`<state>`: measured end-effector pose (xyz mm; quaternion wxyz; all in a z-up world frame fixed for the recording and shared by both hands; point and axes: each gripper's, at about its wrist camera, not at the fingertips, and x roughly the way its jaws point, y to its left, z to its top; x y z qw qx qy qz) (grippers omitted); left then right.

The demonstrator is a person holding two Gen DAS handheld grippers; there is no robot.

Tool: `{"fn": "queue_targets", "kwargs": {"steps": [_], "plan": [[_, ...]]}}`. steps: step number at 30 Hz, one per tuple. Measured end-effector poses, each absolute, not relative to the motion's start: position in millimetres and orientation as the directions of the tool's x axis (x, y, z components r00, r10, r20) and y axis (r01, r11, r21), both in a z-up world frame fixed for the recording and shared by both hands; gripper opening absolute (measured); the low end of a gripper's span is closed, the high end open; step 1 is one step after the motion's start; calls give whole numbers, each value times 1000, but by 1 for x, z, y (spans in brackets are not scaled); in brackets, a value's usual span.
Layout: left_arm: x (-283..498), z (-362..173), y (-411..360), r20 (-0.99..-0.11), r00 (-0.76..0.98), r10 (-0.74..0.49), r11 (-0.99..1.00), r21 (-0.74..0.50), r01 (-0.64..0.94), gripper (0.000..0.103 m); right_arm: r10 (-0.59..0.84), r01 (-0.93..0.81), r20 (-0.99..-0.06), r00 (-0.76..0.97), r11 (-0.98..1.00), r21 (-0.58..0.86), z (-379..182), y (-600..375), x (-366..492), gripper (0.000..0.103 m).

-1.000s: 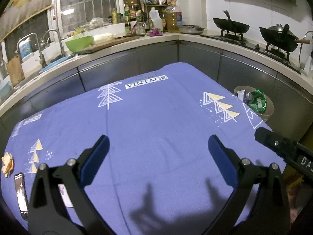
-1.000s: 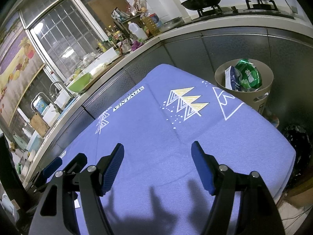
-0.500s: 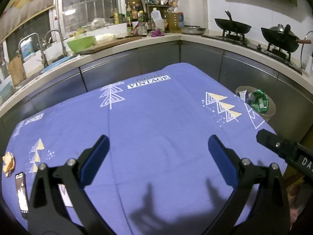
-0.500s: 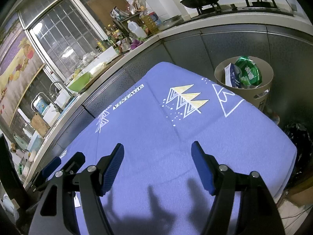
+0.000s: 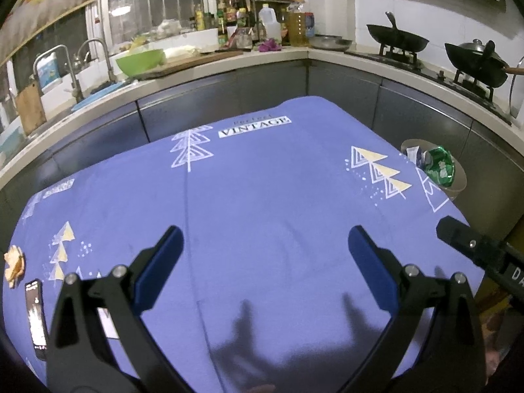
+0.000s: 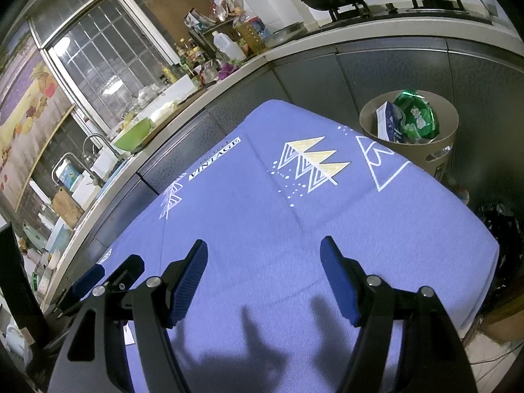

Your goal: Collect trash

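Far left edge of tabletop [image 5: 262, 196]: crumpled scrap [image 5: 13, 264], tan/orange, lying on the blue cloth. Just below it a phone [image 5: 36, 319], flat, screen up. White paper [image 5: 106, 322] beside the phone, mostly hidden behind the left tongs' arm.

Left tongs [image 5: 262, 253]: spread wide, nothing between the blue pads, hanging over the cloth mid-table. Shadows of the fingers fall on the cloth below.

Right tongs [image 6: 263, 273]: also wide open and empty, over the cloth on the right side, just beside the left tongs. Tip of one shows in the other's view.

Right, off the table's far corner: bin [image 6: 448, 137] on the floor against the cabinets. In it a green bag [image 6: 416, 118] and a white-blue wrapper [image 6: 386, 122], both sticking up past the rim.
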<state>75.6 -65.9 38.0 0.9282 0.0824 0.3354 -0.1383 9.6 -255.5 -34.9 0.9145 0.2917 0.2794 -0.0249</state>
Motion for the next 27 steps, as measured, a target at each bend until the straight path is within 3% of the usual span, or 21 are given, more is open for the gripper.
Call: {"fn": "queue_targets", "kwargs": {"steps": [27], "plan": [[71,39,-65,-638,749,-177,951,86,298,97,126,208,-531,838,826,524,-37,-259,11,67]]}}
